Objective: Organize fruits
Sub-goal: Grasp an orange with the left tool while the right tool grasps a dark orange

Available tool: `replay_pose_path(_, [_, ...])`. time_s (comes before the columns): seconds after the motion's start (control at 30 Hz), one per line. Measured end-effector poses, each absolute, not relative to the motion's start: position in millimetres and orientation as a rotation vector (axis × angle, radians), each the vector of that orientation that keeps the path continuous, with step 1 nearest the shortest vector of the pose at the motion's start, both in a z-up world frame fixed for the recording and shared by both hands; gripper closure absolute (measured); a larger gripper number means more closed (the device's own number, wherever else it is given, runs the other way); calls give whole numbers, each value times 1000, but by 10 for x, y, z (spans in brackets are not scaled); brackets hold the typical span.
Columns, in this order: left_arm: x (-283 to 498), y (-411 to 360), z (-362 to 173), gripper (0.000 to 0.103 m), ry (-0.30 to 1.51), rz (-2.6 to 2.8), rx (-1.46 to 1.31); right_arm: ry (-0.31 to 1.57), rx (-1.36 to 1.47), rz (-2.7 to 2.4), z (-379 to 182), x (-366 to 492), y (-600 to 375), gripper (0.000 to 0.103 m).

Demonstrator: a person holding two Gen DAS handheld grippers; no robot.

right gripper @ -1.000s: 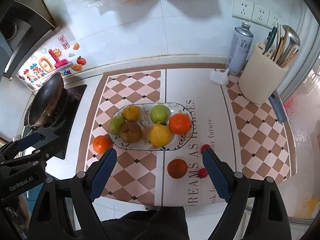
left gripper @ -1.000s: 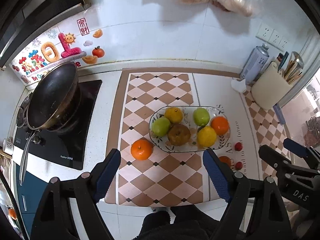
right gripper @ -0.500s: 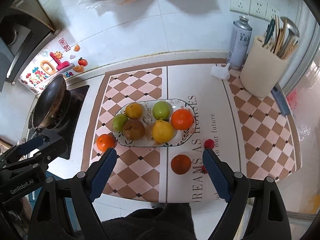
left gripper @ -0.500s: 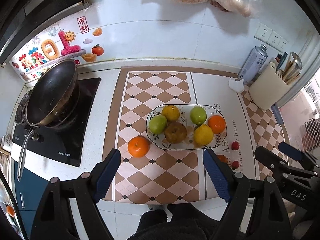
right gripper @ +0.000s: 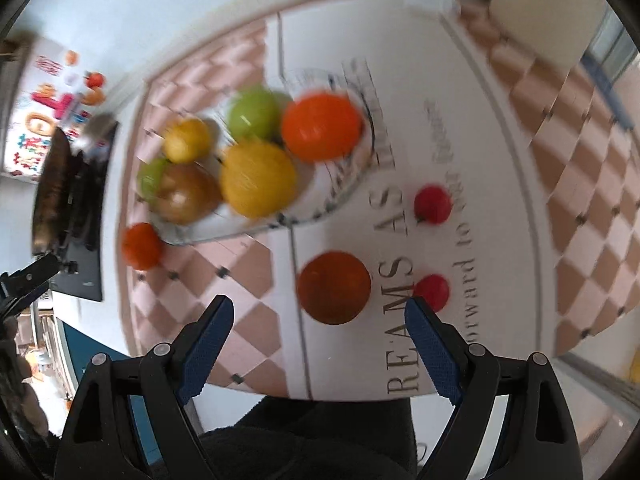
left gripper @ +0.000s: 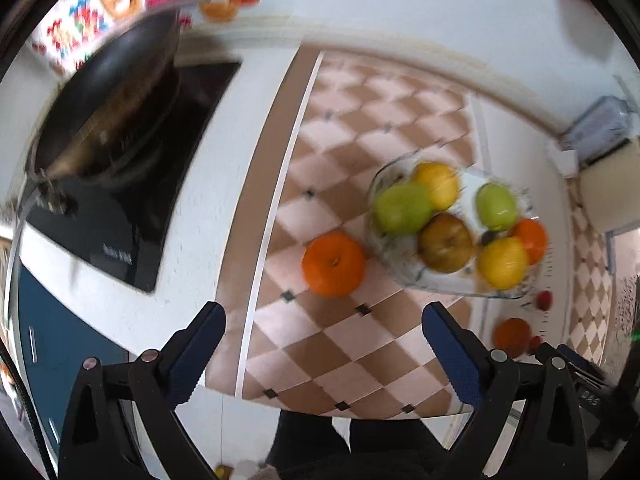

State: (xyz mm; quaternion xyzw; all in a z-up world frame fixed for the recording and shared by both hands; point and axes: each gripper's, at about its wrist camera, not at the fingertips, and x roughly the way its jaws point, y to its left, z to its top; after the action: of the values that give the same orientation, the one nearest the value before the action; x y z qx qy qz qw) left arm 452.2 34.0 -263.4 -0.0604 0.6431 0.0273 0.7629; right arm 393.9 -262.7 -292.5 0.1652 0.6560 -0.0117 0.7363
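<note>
1. The plate (left gripper: 404,268) sits on the checked mat (left gripper: 352,344) and holds six fruits, packed close. Four lie loose on the mat: a tangerine (left gripper: 333,263) just beside the plate's left end, a dark orange (right gripper: 334,288) in front of the plate, and two small red fruits (right gripper: 433,204) near it.
2. The left gripper (left gripper: 323,350) hangs over the mat short of the tangerine. Its jaws have just been opening and stand wide with nothing between them.
3. The right gripper (right gripper: 319,340) is released too, jaws apart and empty, with the dark orange just ahead of the gap.
4. Both views are smeared, so I cannot tell for sure how near the pads are to the mat.
5. Risks, as I judge them:
   - A round fruit nudged by one pad before the other closes would roll off, perhaps toward the counter edge near the person.
   - The nearer red fruit lies just beside the right pad (right gripper: 430,354); closing there could knock it away.
   - The plate is crowded, so an added fruit may push another over the rim.
   - The stove (left gripper: 132,236) and pan (left gripper: 104,108) stand well left, out of the way.
</note>
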Motion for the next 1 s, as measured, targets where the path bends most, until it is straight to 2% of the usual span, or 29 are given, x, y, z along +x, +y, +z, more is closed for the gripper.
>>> replay_pose_path(0.03, [4547, 367, -2725, 2, 1426, 60, -157, 1459, 379, -34, -3051, 3953, -2633, 15])
replay_pose_path(0.13, [4619, 419, -2965, 2, 1477, 90, -192, 1479, 393, -38, -3288, 4002, -2617, 30])
replay_pose_path(0.33, [4823, 421, -3357, 2, 1560, 100, -247, 1508, 328, -30, -3594, 4138, -2523, 43])
replay_pose_path(0.77, [5110, 589, -3705, 4, 1547, 67, -435, 1539, 317, -27, -3684, 4190, -2416, 43])
replay_pose_path(0.8, [5109, 600, -3706, 8, 1541, 66, -449, 1542, 319, -26, -3681, 4193, -2421, 43])
replay_pose_path(0.87, [5096, 606, -3725, 23, 1545, 57, -476, 1548, 319, -29, -3691, 4216, -2412, 43])
replay_pose_path(0.9, [5089, 607, -3739, 34, 1554, 47, -487, 1551, 311, -31, -3694, 4229, -2392, 43])
replay_pose_path(0.93, [5091, 595, -3771, 39, 1561, 37, -494, 1553, 305, -31, -3685, 4230, -2399, 43])
replay_pose_path(1.0, [5067, 576, -3766, 40, 1557, 25, -497, 1557, 294, -33, -3687, 4246, -2383, 43])
